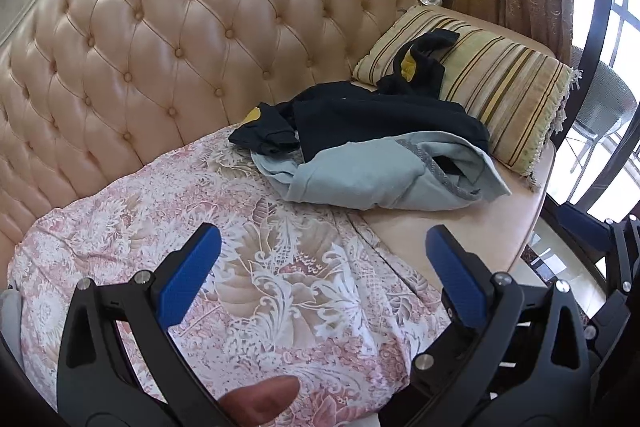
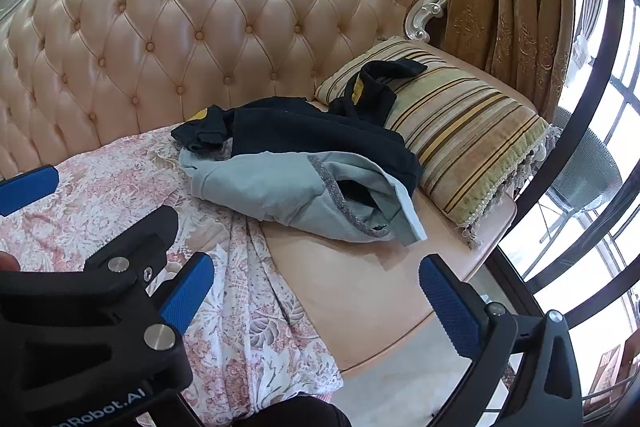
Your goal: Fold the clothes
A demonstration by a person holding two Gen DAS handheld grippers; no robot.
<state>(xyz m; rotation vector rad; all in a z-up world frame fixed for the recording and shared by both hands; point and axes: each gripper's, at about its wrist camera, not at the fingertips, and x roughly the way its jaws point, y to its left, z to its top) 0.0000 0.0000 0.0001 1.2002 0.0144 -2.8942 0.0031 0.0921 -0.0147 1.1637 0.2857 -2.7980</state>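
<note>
Both grippers spread wide, nothing between the pads: left gripper hangs over the floral throw, right gripper over the bare sofa seat, both well short of the clothes. Clothes sit in one crumpled heap mid-seat: grey top underneath, black garment with yellow patches on it, one black end trailing up onto the striped cushion. My read: both are soft knit, light, limp, no stiffness to help, so they'll sag and bunch when lifted. The two look tangled; expect the black one to drag the grey along. Best hold is probably an edge or hem; the grey trimmed opening near the seat's front looks easiest to pinch, or the black end on the cushion to peel that piece off first. The seat is smooth, glossy, likely slippery; the throw is wrinkled but gives a flatter, grippier place for folding. Tufted backrest behind, curtain and window on the cushion side.
</note>
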